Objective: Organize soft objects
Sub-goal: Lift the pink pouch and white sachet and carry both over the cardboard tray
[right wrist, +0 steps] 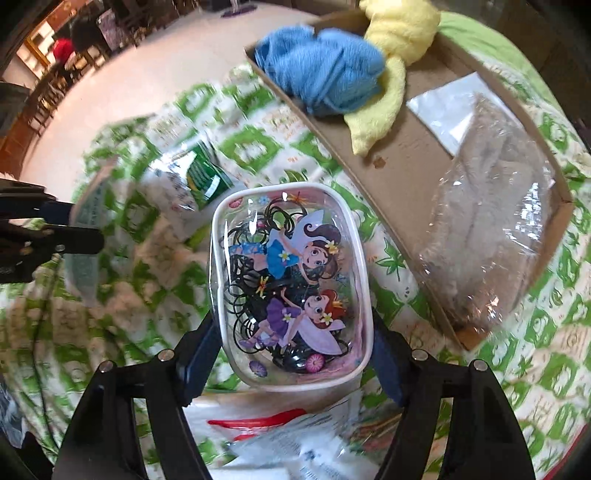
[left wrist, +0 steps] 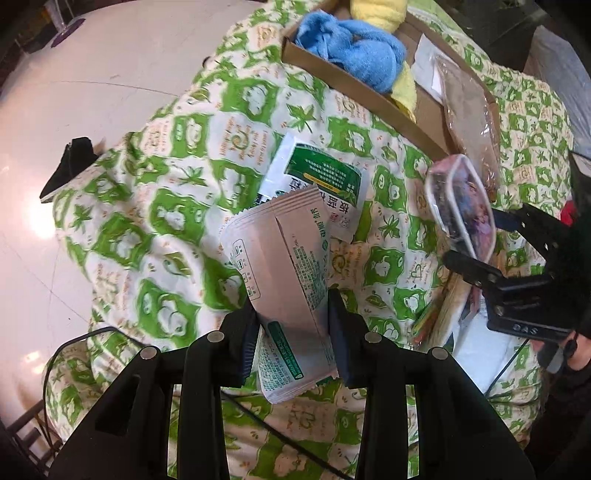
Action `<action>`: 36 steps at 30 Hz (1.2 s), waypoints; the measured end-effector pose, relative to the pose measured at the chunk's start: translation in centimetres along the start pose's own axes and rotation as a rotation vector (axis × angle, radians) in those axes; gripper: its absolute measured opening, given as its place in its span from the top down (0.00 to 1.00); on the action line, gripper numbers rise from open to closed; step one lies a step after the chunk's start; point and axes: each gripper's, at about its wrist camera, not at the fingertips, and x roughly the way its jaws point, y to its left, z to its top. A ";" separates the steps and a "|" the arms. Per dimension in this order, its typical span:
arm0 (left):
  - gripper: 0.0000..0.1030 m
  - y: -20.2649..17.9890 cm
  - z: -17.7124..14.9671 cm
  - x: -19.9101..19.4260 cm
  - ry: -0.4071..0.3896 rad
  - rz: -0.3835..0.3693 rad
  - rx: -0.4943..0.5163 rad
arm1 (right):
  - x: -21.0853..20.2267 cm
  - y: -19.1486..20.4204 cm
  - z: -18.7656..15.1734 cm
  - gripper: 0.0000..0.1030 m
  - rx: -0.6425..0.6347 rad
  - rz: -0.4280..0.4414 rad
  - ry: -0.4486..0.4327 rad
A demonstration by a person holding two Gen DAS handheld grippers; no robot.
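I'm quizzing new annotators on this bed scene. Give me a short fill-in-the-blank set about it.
1. The left gripper holds a white ____.
2. The blue towel lies in a cardboard ____.
3. The clear pouch between the right gripper's fingers holds black hair ____.
4. Beside the blue towel lies a ____ towel.

Missing: packet; box; ties; yellow

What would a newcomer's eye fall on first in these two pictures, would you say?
Probably the clear fairy-print pouch of black hair ties, held between the right gripper jaws. Next, the blue towel and yellow towel in the cardboard tray beyond it, and the white wipes packet clamped in the left gripper.
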 end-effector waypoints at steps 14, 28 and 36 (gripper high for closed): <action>0.67 -1.1 -0.5 -2.5 -0.038 0.022 0.025 | -4.2 0.6 0.0 0.28 -0.029 -0.017 -0.029; 0.67 -2.8 0.5 -1.5 -0.020 0.013 0.058 | -5.2 -0.8 -1.3 0.28 -0.002 -0.035 -0.024; 0.67 -2.9 0.7 -1.4 -0.016 0.014 0.062 | -4.9 -1.2 -1.2 0.28 0.007 -0.033 -0.016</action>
